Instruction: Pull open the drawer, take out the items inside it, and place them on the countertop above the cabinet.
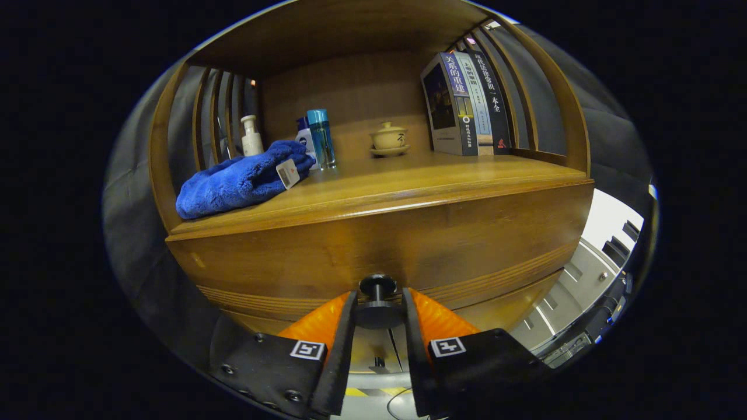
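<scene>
1. The drawer (pixel 373 251) front stands just ahead of the fingers, its dark round knob (pixel 377 287) between their tips.
2. The gripper (pixel 378 303) pinches that knob from both sides.
3. On the countertop (pixel 408 181) above lie a blue towel (pixel 242 181), a white pump bottle (pixel 251 136), a blue bottle (pixel 321 139), a lidded teacup (pixel 389 139) and upright books (pixel 467 105).

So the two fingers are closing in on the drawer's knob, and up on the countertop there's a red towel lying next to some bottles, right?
Nearly. The towel is blue, not red, as the gripper view shows. The rest holds: the hand-held gripper has its fingers on either side of the drawer's knob, and the towel lies on the countertop beside the bottles.
</scene>
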`<state>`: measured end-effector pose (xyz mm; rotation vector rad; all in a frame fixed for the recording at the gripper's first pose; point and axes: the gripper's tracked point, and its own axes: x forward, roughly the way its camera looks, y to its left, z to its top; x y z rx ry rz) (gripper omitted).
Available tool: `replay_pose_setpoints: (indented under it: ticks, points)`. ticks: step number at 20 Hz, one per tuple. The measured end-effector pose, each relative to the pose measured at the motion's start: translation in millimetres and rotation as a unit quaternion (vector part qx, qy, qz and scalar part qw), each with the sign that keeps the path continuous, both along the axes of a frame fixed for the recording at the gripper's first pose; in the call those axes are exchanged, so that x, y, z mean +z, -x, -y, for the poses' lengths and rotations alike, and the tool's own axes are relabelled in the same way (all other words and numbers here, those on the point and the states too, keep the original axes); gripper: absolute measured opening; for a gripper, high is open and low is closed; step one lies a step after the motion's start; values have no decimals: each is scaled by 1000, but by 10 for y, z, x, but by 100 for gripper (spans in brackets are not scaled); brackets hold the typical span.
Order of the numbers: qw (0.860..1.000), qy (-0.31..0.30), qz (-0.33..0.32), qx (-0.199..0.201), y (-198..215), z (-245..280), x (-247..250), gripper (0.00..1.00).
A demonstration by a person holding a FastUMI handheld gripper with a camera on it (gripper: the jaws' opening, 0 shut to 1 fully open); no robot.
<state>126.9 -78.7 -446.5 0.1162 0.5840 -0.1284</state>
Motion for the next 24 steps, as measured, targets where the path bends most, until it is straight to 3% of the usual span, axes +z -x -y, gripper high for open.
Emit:
replay_pose_setpoints:
  ticks: [6, 8, 10, 11, 14, 15, 19, 24]
  points:
    - [999, 17, -25, 28, 226, -31, 20, 50]
    - [999, 11, -41, 25, 369, -38, 5, 43]
    - [993, 31, -103, -44, 713, 264, -87, 37]
    - [994, -24, -95, -53, 729, 283, -121, 8]
    - [980, -154, -37, -119, 505, 286, -17, 9]
    - [980, -165, -22, -112, 436, 266, 5, 22]
    - [995, -83, 24, -46, 352, 214, 342, 75]
    - [999, -39, 24, -15, 339, 164, 331, 79]
